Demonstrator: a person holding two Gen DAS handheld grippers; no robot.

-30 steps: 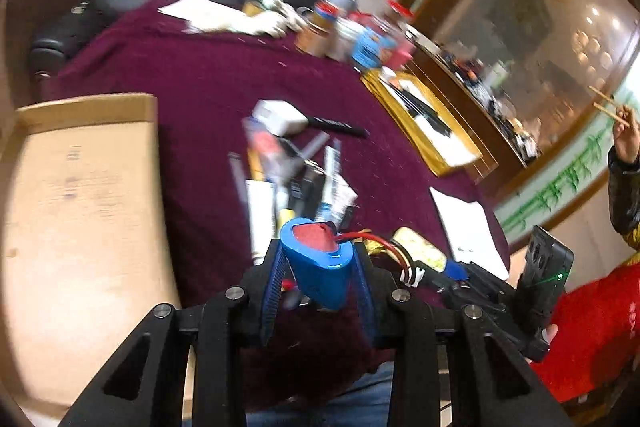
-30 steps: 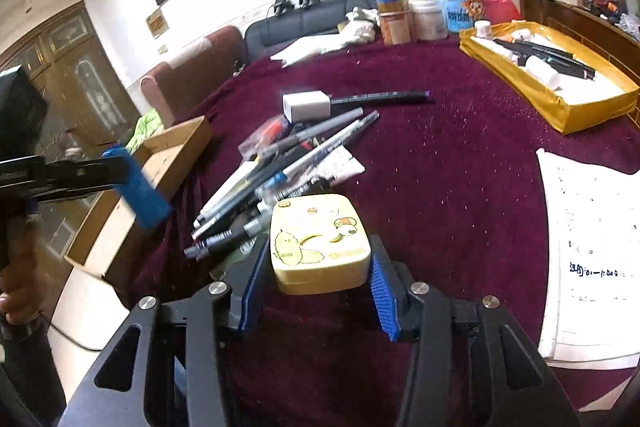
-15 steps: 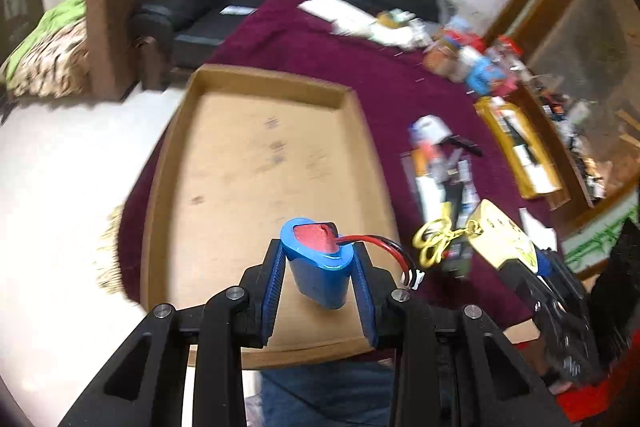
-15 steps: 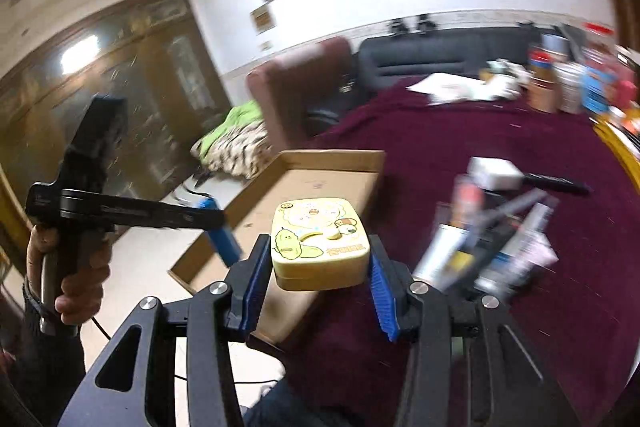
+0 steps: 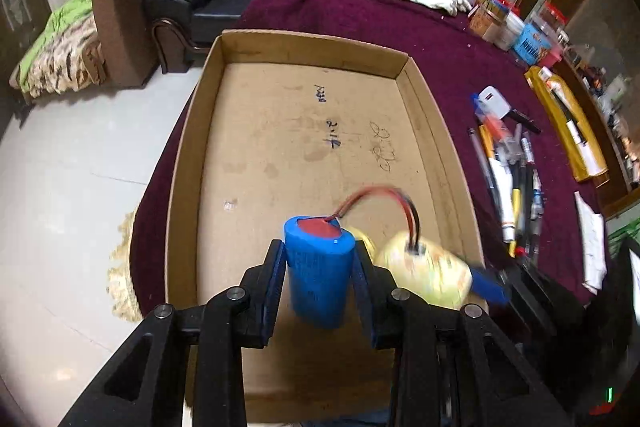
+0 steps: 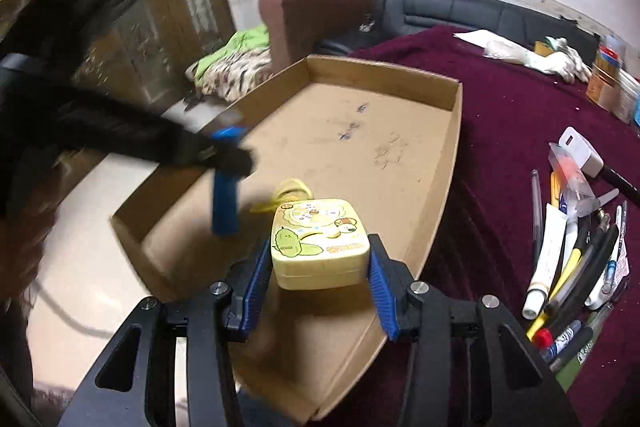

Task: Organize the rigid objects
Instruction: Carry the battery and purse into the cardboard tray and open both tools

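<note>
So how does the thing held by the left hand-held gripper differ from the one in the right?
The battery pack is blue and rounded with a red top; the small box is pale yellow, squarish and flat, with cartoon pictures on its lid. The battery pack trails red and black wires, while the small box has a yellow cord. The battery pack stands on end between the pads; the small box lies flat. Both are clamped above the cardboard tray.

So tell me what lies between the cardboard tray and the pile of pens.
Only a bare strip of maroon tablecloth, clearest in the right wrist view, separates the brown cardboard tray from the pile of pens.
</note>
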